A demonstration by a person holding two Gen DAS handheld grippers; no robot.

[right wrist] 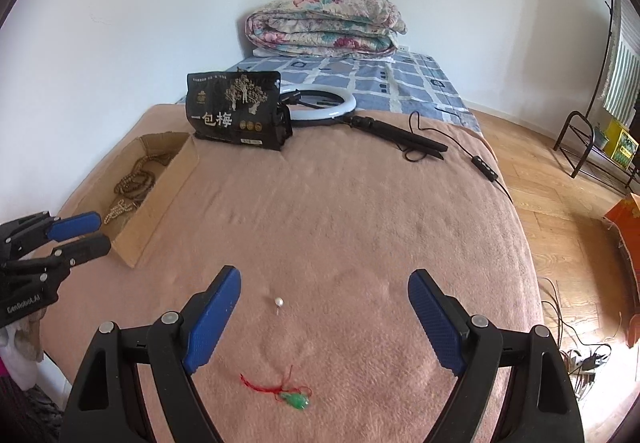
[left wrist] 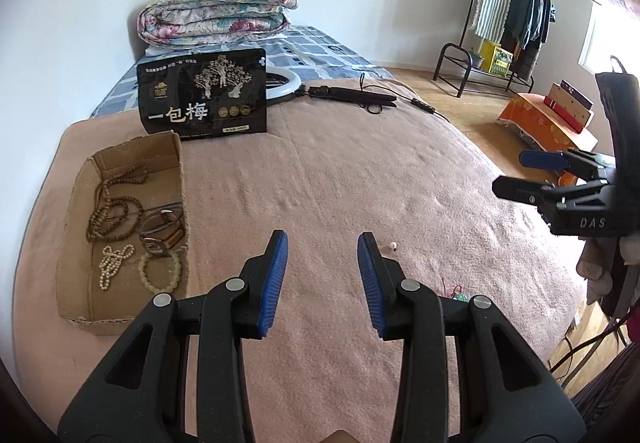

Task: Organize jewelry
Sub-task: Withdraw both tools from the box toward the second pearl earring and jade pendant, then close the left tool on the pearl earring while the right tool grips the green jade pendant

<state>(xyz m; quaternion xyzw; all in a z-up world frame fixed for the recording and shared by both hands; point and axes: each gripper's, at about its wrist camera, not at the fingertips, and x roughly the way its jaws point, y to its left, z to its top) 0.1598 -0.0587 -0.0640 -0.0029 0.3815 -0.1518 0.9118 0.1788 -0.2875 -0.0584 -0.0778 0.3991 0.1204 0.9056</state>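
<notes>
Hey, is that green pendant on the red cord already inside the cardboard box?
No, the green pendant lies on the pink blanket between the right gripper's open fingers, well apart from the cardboard box.

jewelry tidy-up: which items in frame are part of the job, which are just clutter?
Job:
cardboard box holding bead strings and bracelets
pearl earring loose on the blanket
green pendant on red cord loose on the blanket

Clutter:
black snack bag
ring light
folded quilt
clothes rack

Both grippers are black plastic with silver rivets and ribbed blue fingers [right wrist: 214,317] (one stamped "GenRobot.AI").
</notes>
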